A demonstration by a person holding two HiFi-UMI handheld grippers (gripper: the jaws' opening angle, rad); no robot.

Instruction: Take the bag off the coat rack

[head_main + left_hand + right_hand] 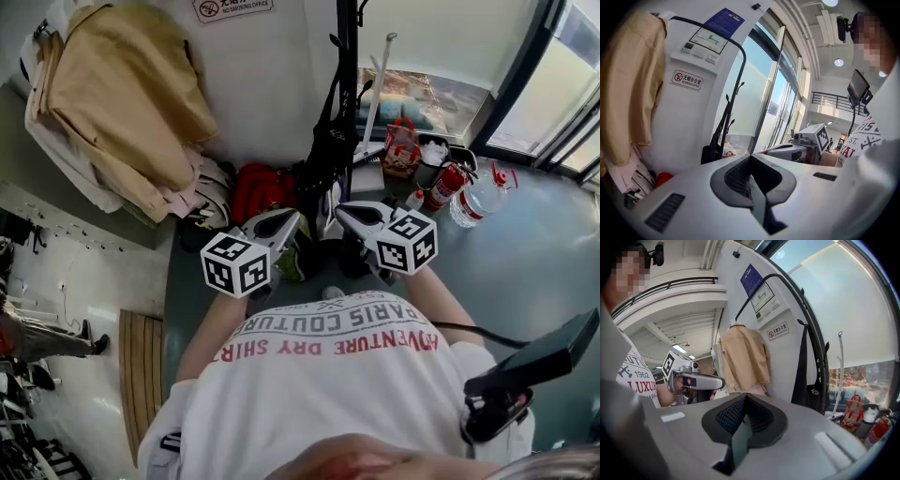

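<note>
Coat rack [349,66] of black tube stands against a white wall [272,84] that bears a no-smoking sign. In the two gripper views its top bar bends over in an arch between the posts. A tan coat [122,103] hangs at the rack's left end, broad and loose, with paler cloth showing beneath its hem.

At the rack's right post hangs the bag [330,155]. It is black and narrow, and it hangs from long thin straps that run up the post to a hook. Its body sits low on the post, close to the grey floor [525,262], and the right gripper view shows a small pale fitting on its front. A red bag [262,187] lies on the floor just left of it. To its right stand a red paper carrier [401,150], a fire extinguisher [445,187] and a clear water bottle [478,202].

Both tools are held side by side in front of the person's chest, near the rack but apart from it. The left gripper [284,225] has its jaws pressed together with nothing between them. The right gripper [361,217] is likewise fully closed and empty. Neither touches the bag or the post.
</note>
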